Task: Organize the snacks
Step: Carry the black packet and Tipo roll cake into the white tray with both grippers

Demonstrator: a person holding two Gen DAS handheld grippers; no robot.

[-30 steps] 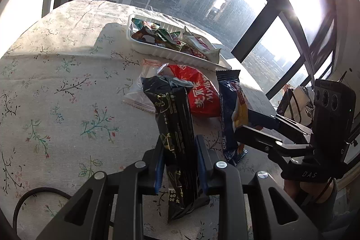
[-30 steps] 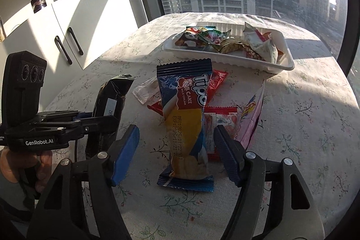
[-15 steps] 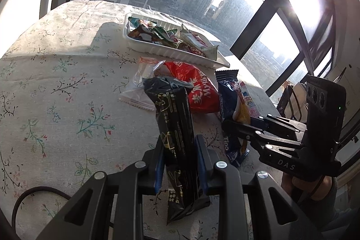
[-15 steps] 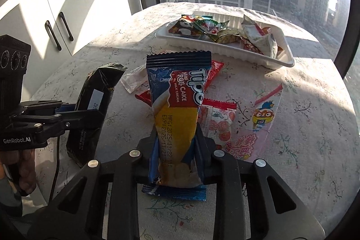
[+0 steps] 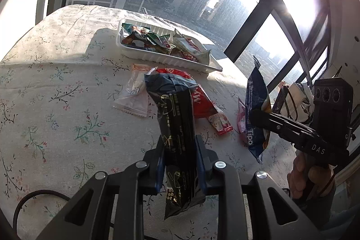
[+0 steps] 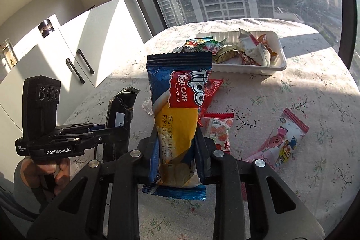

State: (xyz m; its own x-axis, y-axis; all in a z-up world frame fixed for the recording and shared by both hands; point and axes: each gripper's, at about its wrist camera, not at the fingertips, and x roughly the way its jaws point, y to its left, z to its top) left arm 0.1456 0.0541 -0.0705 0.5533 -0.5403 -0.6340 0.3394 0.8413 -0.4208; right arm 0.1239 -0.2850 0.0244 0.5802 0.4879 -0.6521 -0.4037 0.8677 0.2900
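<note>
My left gripper (image 5: 180, 150) is shut on a black snack pack (image 5: 175, 118) and holds it upright above the table. My right gripper (image 6: 176, 150) is shut on a blue Tipo roll cake pack (image 6: 177, 105), lifted off the cloth; the same blue Tipo pack (image 5: 256, 105) hangs at the right of the left wrist view. The white tray (image 5: 157, 55) at the far side holds several wrapped snacks; the right wrist view shows the tray (image 6: 276, 60) too. On the cloth lie a red pack (image 5: 202, 102), a clear pouch (image 5: 135, 93) and a pink cartoon pack (image 6: 281, 143).
The table wears a floral cloth (image 5: 56, 105) and stands by large windows. White cabinets (image 6: 67, 55) rise at the left in the right wrist view. A black cable (image 5: 33, 199) loops at the near left edge. A hand (image 6: 51, 170) grips the left tool.
My right gripper closed on the Tipo pack and raised it off the table. The left gripper kept its hold on the black pack and stayed put.
</note>
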